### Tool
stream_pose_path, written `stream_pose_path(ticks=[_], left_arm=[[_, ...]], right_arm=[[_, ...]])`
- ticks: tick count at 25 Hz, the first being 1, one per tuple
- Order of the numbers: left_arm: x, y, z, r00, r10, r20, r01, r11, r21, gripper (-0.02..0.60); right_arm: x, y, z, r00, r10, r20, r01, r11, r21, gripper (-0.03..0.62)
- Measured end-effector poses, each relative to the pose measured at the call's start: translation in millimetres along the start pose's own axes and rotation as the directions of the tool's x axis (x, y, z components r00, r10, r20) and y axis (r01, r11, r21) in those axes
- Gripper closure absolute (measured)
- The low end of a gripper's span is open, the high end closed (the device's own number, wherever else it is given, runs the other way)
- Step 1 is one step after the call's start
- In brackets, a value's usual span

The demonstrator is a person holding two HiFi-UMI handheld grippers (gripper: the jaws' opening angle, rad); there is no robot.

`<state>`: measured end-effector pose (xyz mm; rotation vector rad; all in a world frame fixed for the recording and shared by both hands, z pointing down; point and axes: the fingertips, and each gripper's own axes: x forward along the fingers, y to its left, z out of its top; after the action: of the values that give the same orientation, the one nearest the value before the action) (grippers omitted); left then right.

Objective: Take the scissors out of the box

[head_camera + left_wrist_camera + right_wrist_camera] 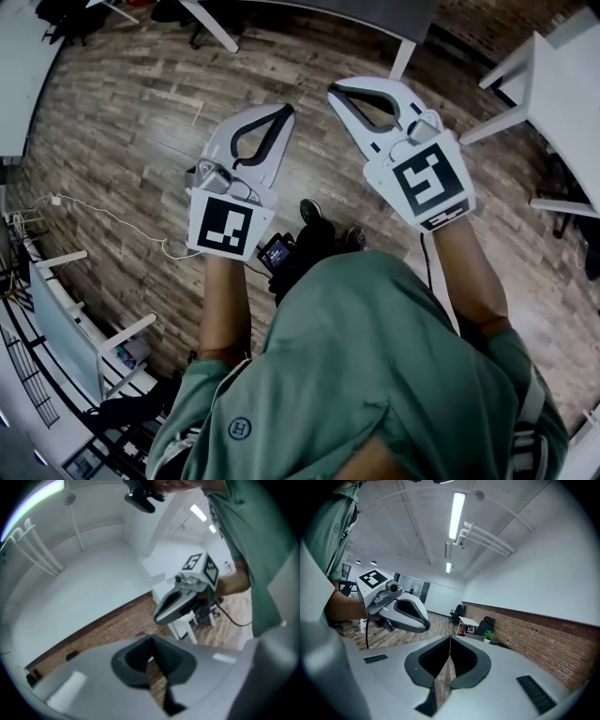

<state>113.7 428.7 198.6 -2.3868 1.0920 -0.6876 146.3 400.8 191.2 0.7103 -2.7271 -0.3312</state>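
No box and no scissors show in any view. In the head view my left gripper and right gripper are held side by side in front of the person's chest, above a wooden floor. Both are shut, their tips meeting with nothing between them. The left gripper view shows its own jaws closed and the right gripper just beyond, to the right. The right gripper view shows its own jaws closed, with the left gripper to the left.
White tables stand at the far edge and at the right of the head view. A white cable runs across the floor at the left. A brick wall, a small white table and office chairs lie ahead in the right gripper view.
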Motion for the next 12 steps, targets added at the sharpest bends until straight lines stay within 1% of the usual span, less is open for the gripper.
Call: stream_pose_path(ticks=[4, 9, 12], left_arm=[[6, 21, -19, 0.999, -0.018, 0.03, 0.018, 1.0, -0.005, 0.581], [12, 55, -46, 0.999, -0.019, 0.044, 0.02, 0.999, -0.025, 0.581], [12, 74, -55, 0.997, -0.01, 0.077, 0.014, 0.999, -0.042, 0.581]], right_arm=[[27, -7, -1, 1.0, -0.021, -0.022, 0.021, 1.0, 0.002, 0.588], [66, -16, 4, 0.999, -0.025, -0.033, 0.024, 1.0, -0.013, 0.587], [83, -20, 9, 0.999, -0.035, -0.04, 0.035, 0.999, -0.017, 0.587]])
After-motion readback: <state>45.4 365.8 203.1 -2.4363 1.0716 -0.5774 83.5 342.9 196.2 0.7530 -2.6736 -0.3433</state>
